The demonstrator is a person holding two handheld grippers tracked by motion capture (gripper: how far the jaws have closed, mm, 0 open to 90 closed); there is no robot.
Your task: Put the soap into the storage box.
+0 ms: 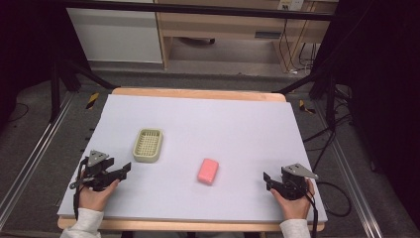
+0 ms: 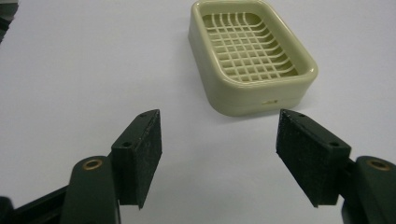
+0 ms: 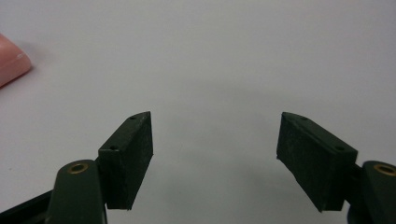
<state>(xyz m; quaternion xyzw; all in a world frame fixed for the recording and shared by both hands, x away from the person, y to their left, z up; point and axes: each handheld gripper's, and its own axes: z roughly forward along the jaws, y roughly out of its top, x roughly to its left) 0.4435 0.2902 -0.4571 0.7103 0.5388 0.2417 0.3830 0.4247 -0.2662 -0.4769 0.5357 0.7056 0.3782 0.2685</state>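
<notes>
At the left edge of the white table, the left gripper is held low with its jaws spread and nothing between them, aimed at the pale green soap dish just ahead, probably so the dish can be steadied or gripped. The pink soap bar is left lying flat mid-table (apart from the dish, between the two hands). At the right, the right gripper is likewise kept open and empty, pointed toward the bar for what looks like a pickup.

high: above, facing forward-down | gripper views: low, close along table | shared: tabletop
</notes>
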